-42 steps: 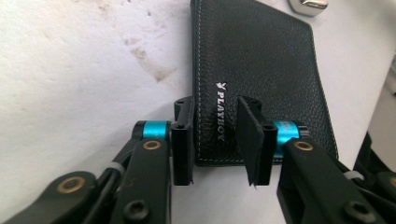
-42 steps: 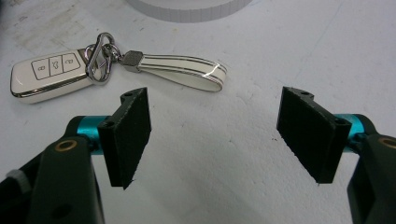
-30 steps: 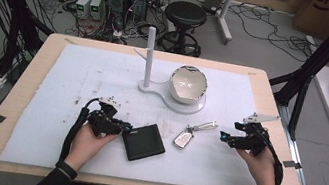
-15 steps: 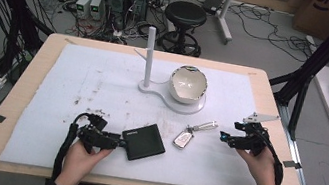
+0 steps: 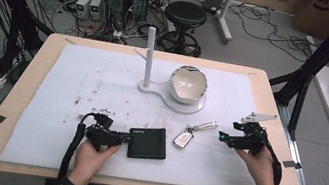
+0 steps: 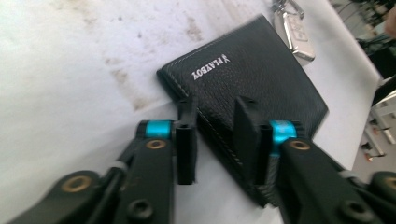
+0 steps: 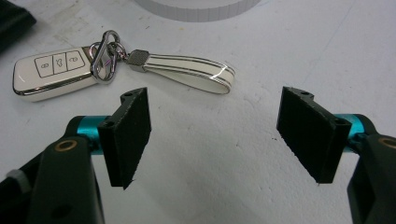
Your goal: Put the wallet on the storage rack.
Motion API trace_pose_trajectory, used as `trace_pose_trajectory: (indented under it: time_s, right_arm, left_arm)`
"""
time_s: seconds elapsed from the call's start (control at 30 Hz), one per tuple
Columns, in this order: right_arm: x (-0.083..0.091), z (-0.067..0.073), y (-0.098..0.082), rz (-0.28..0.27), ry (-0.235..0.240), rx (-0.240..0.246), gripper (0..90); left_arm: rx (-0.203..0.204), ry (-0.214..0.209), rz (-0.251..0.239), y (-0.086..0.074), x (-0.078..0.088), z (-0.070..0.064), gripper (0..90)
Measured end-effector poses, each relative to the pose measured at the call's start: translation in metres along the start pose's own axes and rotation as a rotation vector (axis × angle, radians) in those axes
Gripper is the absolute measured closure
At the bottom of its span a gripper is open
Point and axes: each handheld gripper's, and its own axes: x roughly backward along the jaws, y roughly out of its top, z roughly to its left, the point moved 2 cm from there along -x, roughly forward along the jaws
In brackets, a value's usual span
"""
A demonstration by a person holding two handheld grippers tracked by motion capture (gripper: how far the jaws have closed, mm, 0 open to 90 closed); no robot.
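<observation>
A black leather wallet lies flat on the white mat near the front edge; the left gripper view shows its stitched edge and white logo. My left gripper lies low at the wallet's left edge. Its jaws have just been closing and straddle that edge, narrow but with a gap showing. A white key fob with a striped strap lies right of the wallet. My right gripper rests right of the fob, open wide over bare mat.
A white stand with an upright post and a tilted white bowl sits at the back middle of the mat. The mat has dark smudges left of centre. A stool and cables are on the floor beyond the table.
My left hand slid toward the near edge and slightly right, bringing its jaws onto the wallet's left edge. The right hand, the fob and the wallet kept still.
</observation>
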Motion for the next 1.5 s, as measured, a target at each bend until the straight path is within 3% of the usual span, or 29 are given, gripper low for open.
trace_pose_trajectory:
  time_s: [0.13, 0.3, 0.4, 0.5, 0.57, 0.67, 0.73, 0.93, 1.1, 1.17, 1.33, 1.5]
  right_arm:
    - [0.0, 0.0, 0.0, -0.002, 0.0, 0.0, 26.6]
    - [0.001, 0.0, 0.0, -0.006, 0.001, -0.002, 26.6]
    - [0.002, -0.002, -0.001, -0.006, -0.001, -0.004, 26.6]
    - [0.002, -0.003, -0.001, -0.008, 0.0, -0.004, 26.6]
    - [0.002, -0.003, -0.001, -0.007, -0.001, -0.003, 26.7]
    - [0.002, -0.002, -0.001, -0.006, -0.001, -0.001, 26.6]
    - [0.002, -0.001, 0.0, -0.008, -0.001, 0.0, 26.6]
    - [0.001, 0.0, 0.0, -0.003, 0.002, 0.001, 26.6]
    - [0.0, 0.002, 0.001, -0.002, 0.003, 0.006, 26.6]
    - [0.0, 0.002, 0.001, -0.002, 0.005, 0.006, 26.7]
    - [0.001, 0.0, 0.0, -0.006, 0.005, 0.0, 26.7]
    - [0.002, -0.002, -0.001, -0.013, 0.001, -0.001, 26.6]
  left_arm:
    - [-0.025, 0.002, -0.003, 0.005, -0.004, 0.0, 78.5]
    - [-0.014, -0.023, -0.008, 0.008, -0.003, 0.001, 78.6]
    - [0.021, -0.019, -0.002, 0.007, 0.001, -0.001, 60.1]
    - [0.022, -0.003, 0.035, 0.003, 0.001, -0.002, 54.4]
    - [0.028, 0.01, 0.024, 0.002, 0.001, -0.004, 54.5]
    - [0.023, -0.01, 0.025, 0.0, -0.004, -0.008, 58.4]
    - [-0.013, 0.014, 0.025, 0.0, -0.008, -0.013, 60.9]
    - [-0.052, 0.036, 0.013, -0.001, -0.013, -0.017, 65.1]
    - [-0.047, 0.005, -0.002, -0.001, -0.015, -0.016, 70.8]
    - [-0.036, -0.036, -0.019, 0.001, -0.015, -0.015, 75.3]
    - [-0.048, -0.088, -0.034, 0.003, -0.013, -0.013, 77.6]
    - [-0.058, -0.129, -0.091, 0.011, -0.004, -0.014, 79.6]
